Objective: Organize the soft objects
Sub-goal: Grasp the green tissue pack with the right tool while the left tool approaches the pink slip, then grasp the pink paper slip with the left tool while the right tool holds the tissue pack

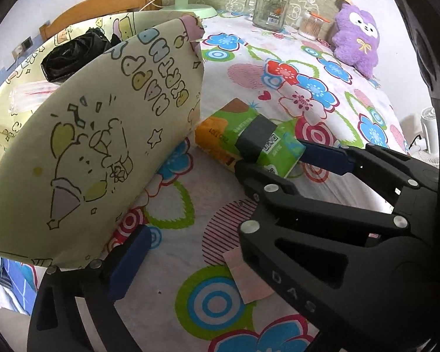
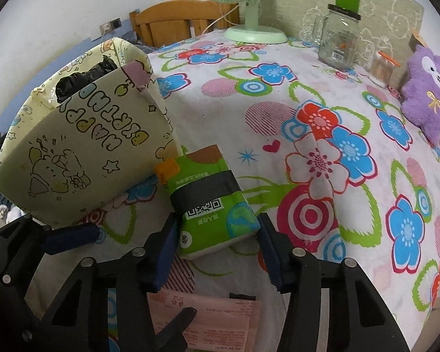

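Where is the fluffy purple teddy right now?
The fluffy purple plush toy sits at the far right of the flowered tablecloth in both views, beside the small clear jar of cotton swabs, far from both tongs.

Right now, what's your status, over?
Left tool open, empty. Right tool clamped on tissue pack. Birthday box close beside pack.

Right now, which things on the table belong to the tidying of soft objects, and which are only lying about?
Belong to the job:
tissue pack, between the right gripper's jaws
yellow box
purple plush toy
left gripper, jaws wide apart

Only lying about:
green fan
glass jar
cotton swab tub
pink paper
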Tool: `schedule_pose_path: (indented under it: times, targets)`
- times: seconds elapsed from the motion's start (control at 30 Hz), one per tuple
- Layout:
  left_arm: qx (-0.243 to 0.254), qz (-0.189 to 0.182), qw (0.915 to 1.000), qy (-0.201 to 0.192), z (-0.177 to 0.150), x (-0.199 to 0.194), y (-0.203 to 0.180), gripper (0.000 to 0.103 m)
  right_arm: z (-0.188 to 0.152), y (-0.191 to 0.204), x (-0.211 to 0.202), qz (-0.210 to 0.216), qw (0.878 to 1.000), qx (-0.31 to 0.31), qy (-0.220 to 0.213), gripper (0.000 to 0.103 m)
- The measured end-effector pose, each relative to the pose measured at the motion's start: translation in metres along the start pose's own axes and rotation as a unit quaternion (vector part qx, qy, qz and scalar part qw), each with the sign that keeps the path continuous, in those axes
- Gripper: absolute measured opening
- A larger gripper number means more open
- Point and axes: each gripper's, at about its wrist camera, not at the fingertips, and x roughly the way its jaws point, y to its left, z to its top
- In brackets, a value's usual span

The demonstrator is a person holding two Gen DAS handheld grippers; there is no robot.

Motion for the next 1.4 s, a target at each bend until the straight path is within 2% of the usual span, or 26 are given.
schedule_pose_path:
  times: [0.4, 0.7, 0.93, 1.4]
  targets:
    - [0.075, -0.020, 0.9970, -0.004, -0.010, -0.007, -0.021, 0.099, -0.029, -0.010, -0.028, -0.058, 0.996, 0.068, -0.024, 0.051]
    - [0.144, -0.025, 0.9890, -0.025, -0.021, -0.016, -0.040, 0.098, -0.056, -0.014, -0.056, -0.106, 0.987, 0.115, -0.045, 0.051]
    - [0.181, -0.022, 0.9829, -0.028, -0.032, -0.021, -0.049, 0.098, -0.079, -0.019, -0.073, -0.118, 0.980, 0.153, -0.052, 0.052]
    - [0.211, -0.011, 0.9773, -0.020, -0.054, -0.024, -0.050, 0.098, -0.115, -0.011, -0.092, -0.127, 0.974, 0.182, -0.053, 0.052]
